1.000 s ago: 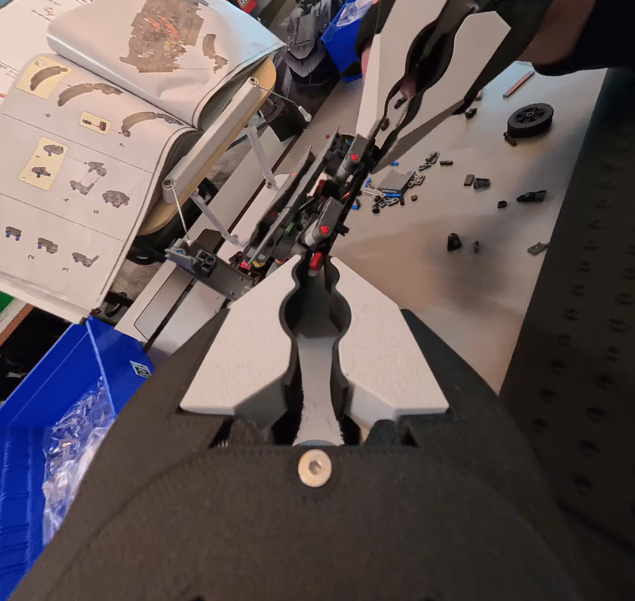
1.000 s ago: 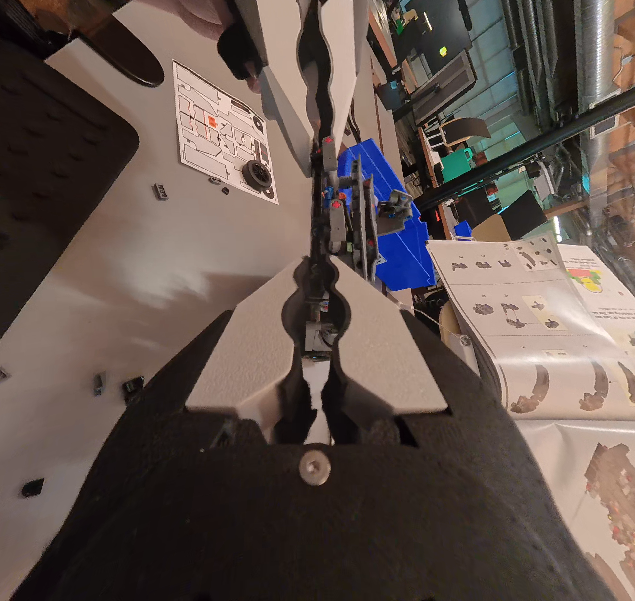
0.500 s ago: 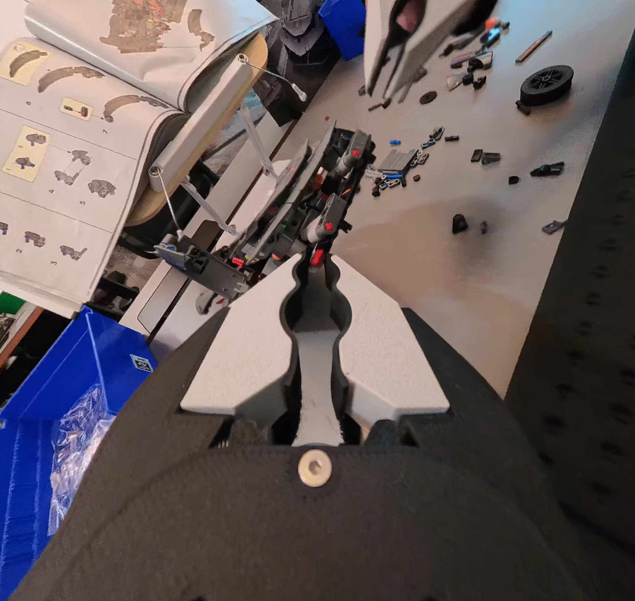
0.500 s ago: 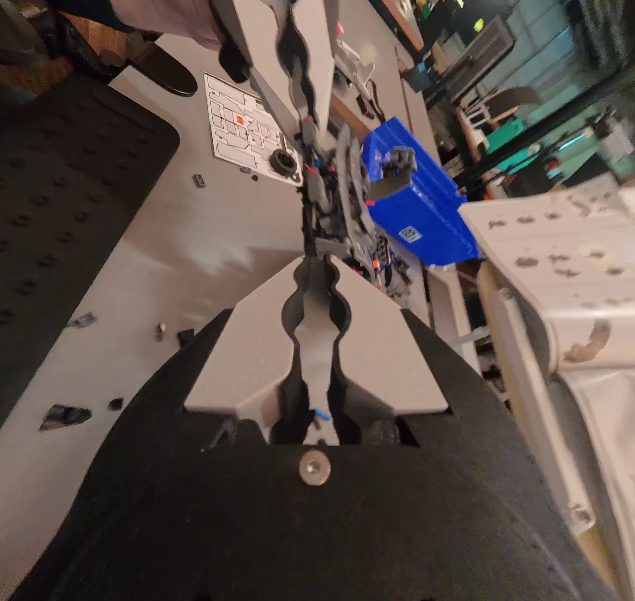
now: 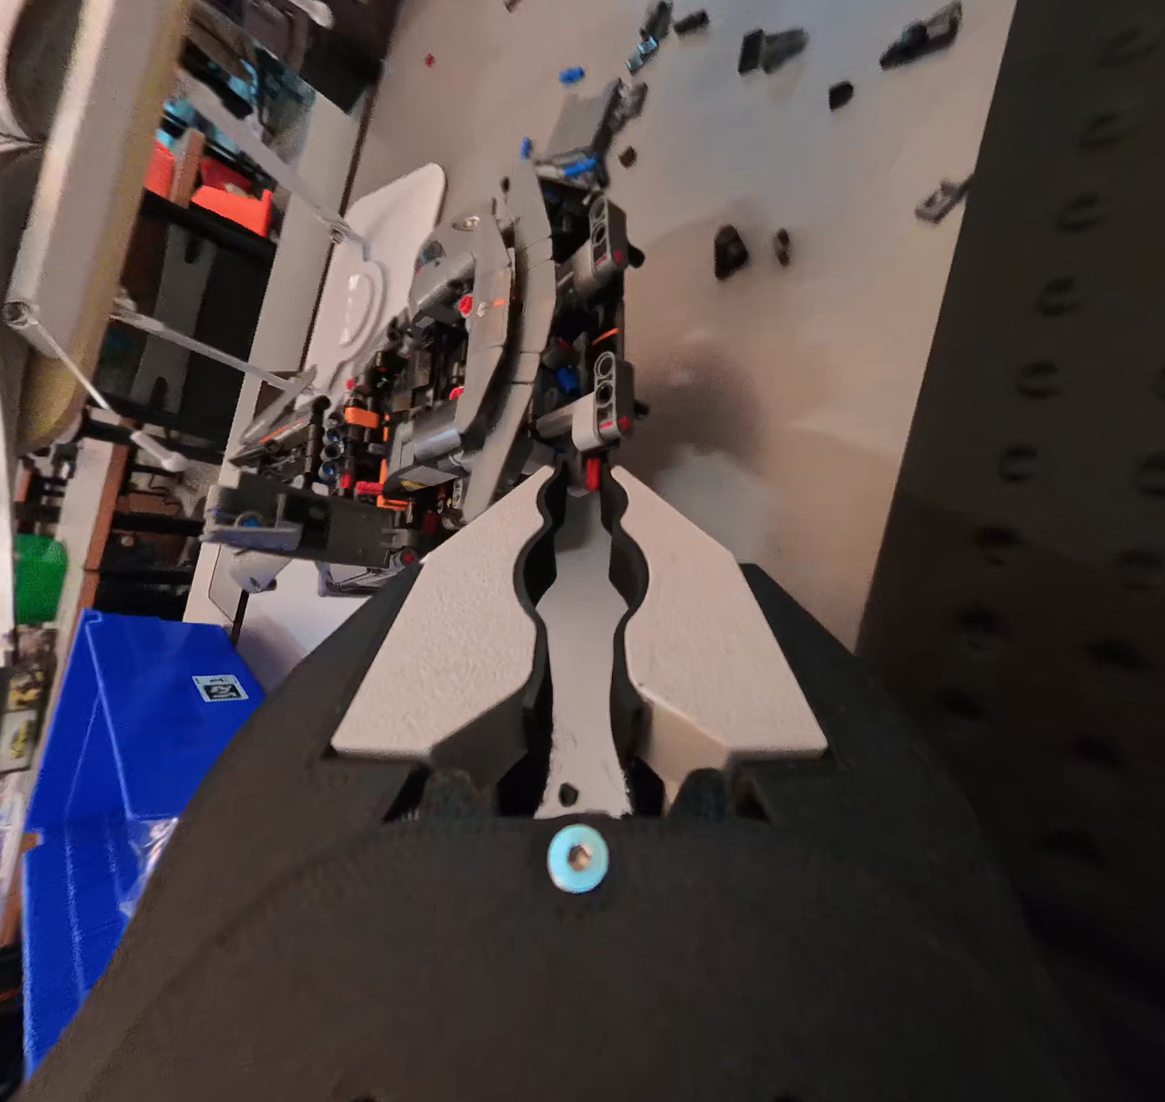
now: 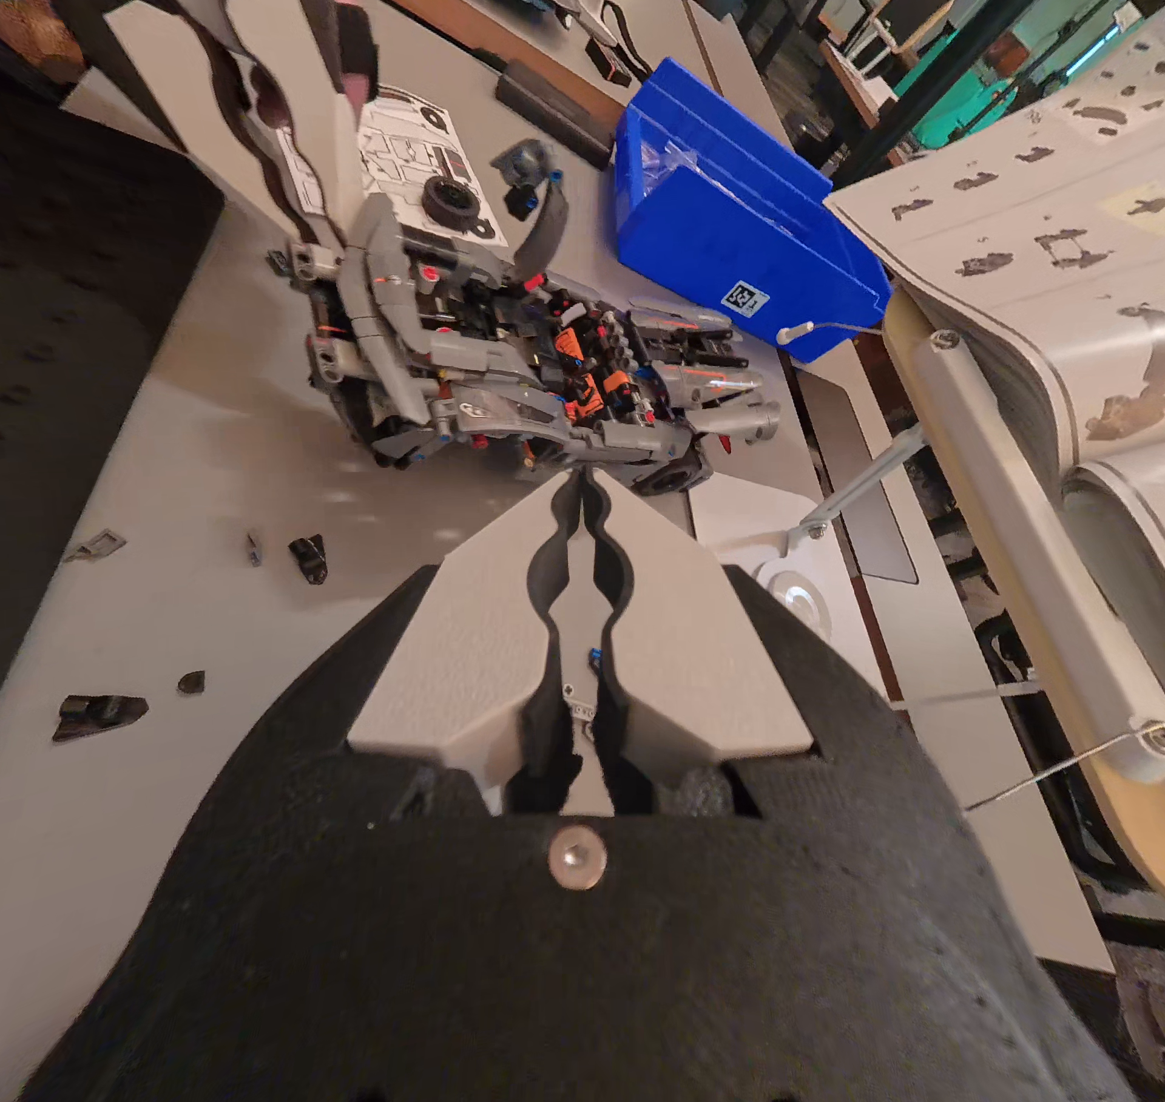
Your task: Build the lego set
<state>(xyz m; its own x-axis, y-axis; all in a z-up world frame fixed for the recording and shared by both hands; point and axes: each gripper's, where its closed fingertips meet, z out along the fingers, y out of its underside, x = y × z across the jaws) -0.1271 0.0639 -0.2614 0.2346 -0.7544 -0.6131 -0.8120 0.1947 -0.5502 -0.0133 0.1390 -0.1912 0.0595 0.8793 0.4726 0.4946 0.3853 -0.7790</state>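
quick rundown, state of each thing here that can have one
left gripper: shut on the car's front end
right gripper: shut, holding nothing, clear of the car
car: partly built, wheel-less in front, tilted on the table
blue bin: open, a clear bag inside
manual: open on its stand
loose wheel: lying on the sticker sheet, unmounted

Grey car (image 6: pixel 504 372) flecked orange, red and blue, mid-frame. Blue bin (image 6: pixel 744 233) with black-and-white tag, upper right. Black wheel (image 6: pixel 449 202) on white, black-lined sheet (image 6: pixel 403 151). Pale grey worktop (image 6: pixel 189 441) strewn with black bits (image 5: pixel 731 252). White claw (image 5: pixel 583 479) on black body.
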